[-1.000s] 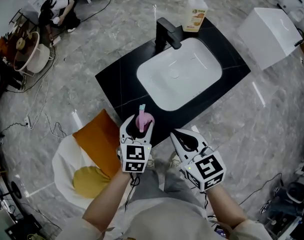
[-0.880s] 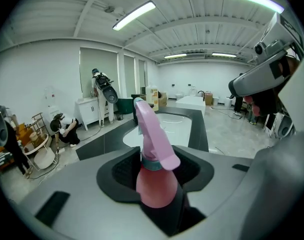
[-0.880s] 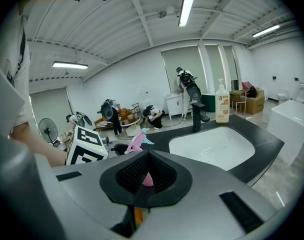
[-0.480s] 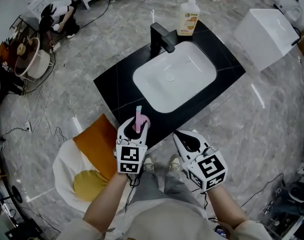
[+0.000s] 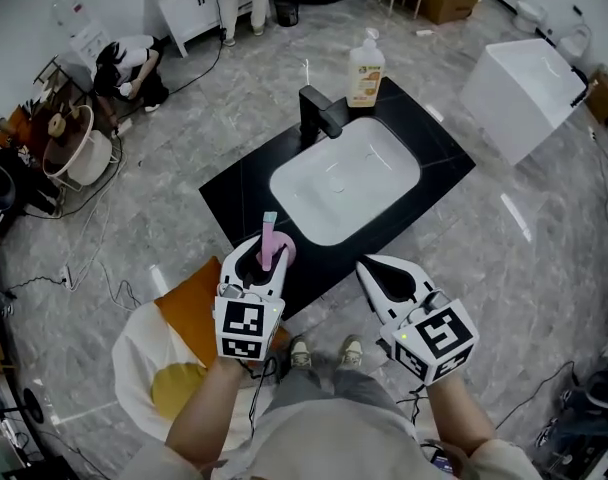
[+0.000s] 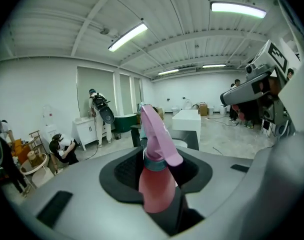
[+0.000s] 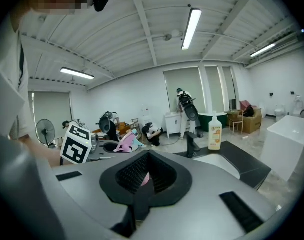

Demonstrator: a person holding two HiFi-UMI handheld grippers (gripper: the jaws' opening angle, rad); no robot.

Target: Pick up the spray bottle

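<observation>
The pink spray bottle (image 5: 271, 243) with its paler pink trigger head stands upright between the jaws of my left gripper (image 5: 263, 259), which is shut on its neck and body. It hangs in the air in front of the black counter (image 5: 246, 183). In the left gripper view the spray bottle (image 6: 154, 179) fills the middle, clamped by the left gripper (image 6: 155, 170). My right gripper (image 5: 389, 276) is beside it to the right, shut with nothing held. The right gripper view shows the right gripper (image 7: 147, 176) with its jaws together, and the spray bottle (image 7: 126, 141) off to the left.
A white sink (image 5: 344, 180) is set in the black counter, with a black faucet (image 5: 319, 113) and an orange soap bottle (image 5: 366, 68) behind it. A white box (image 5: 519, 83) stands at the right. An orange cushion (image 5: 189, 303) lies on a white seat at the lower left. A person crouches far left (image 5: 124, 63).
The left jaws closed on the spray bottle and lifted it up off the counter's front edge. Both grippers rose together.
</observation>
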